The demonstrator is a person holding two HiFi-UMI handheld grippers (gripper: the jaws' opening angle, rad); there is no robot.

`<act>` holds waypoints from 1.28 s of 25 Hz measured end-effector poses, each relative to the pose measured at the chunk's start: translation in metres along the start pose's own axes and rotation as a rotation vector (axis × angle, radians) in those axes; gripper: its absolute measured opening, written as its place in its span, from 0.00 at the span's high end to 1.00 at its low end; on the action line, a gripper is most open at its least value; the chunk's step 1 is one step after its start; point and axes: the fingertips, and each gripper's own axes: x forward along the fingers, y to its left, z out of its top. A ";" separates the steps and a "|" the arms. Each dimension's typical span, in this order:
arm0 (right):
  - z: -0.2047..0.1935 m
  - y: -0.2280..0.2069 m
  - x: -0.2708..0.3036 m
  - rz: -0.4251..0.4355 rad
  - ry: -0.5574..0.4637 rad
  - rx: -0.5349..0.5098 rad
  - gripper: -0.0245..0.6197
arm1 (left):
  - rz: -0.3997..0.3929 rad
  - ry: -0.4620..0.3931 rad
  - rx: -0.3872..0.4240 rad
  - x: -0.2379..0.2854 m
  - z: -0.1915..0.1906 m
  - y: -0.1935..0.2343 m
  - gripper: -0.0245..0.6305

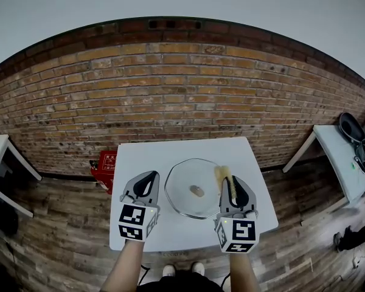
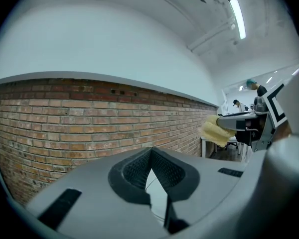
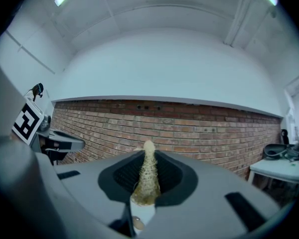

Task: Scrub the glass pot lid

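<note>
Lid (image 1: 184, 194) flat on worktop (image 1: 140, 157), between 2 grippers. Left gripper (image 1: 149, 178) closed, empty, just beside lid rim. Right gripper (image 1: 230, 186) clamped on sponge (image 1: 222, 175), at lid's right edge.

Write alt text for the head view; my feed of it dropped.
The right gripper is shut on a yellow sponge at the right edge of a glass pot lid lying on a white table. The left gripper, shut and empty, is left of the lid.
</note>
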 end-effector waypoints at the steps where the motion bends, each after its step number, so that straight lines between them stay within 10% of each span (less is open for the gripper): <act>1: 0.000 -0.003 0.001 0.006 -0.003 0.003 0.87 | 0.005 0.000 0.002 0.002 0.001 -0.002 0.95; 32: -0.066 -0.017 0.050 0.117 0.115 0.056 0.87 | 0.078 0.107 -0.034 0.045 -0.045 -0.005 0.95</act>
